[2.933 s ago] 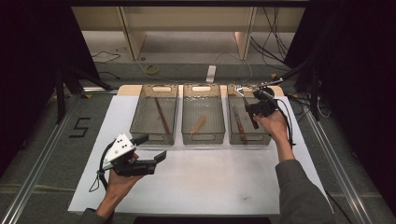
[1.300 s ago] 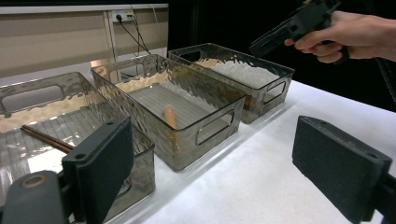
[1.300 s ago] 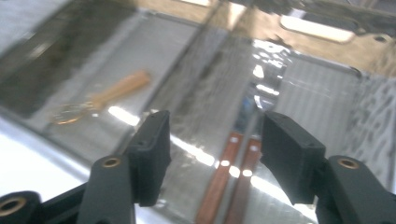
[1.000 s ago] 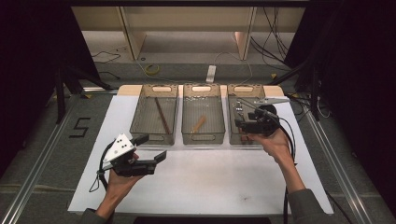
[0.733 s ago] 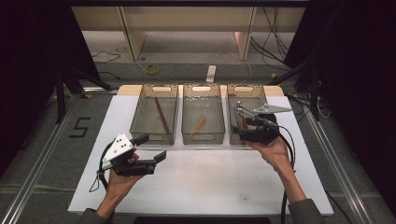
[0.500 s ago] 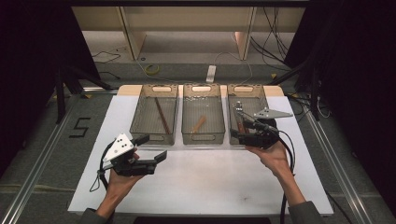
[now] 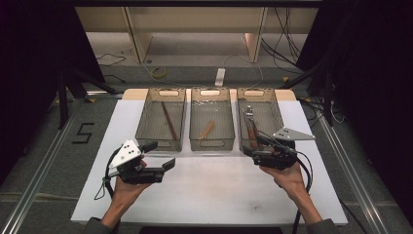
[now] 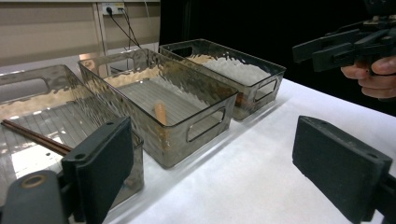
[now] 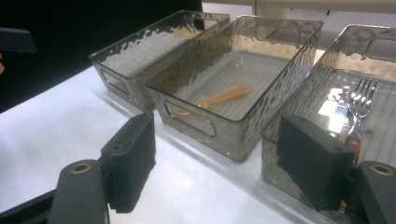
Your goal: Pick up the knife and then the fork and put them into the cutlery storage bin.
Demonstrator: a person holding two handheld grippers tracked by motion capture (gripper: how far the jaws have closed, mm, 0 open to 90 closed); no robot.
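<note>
A person's two hands hold a gripper each over a white surface (image 7: 209, 190) on which three clear plastic bins stand side by side at 12 o'clock. The right gripper (image 7: 255, 146) hovers at the near end of the right bin (image 7: 278, 119), its jaws spread wide and empty; in the right gripper view the jaws stand well apart, one before the bin's near wall, the other over the white surface. Inside that bin lies a fork (image 9: 358, 108) with a reddish-brown handle, tines pointing toward 12 o'clock, with other brown-handled cutlery (image 7: 251, 130) beside it in the high view.

The left gripper (image 7: 160, 155) is held low at about 8 o'clock on the surface, just in front of the left bin (image 7: 144, 122), its jaws likewise wide open and holding nothing. A pair of dark chopsticks (image 7: 169, 121) lies lengthwise in that left bin, slightly aslant. The middle bin (image 7: 194, 122) holds a small tan wooden utensil (image 7: 207, 129), lying aslant near its centre; what kind it is cannot be told.

The person's right hand (image 7: 288, 176) and left hand (image 7: 127, 187) reach in from 6 o'clock. A cable (image 7: 306, 168) trails from the right gripper.
</note>
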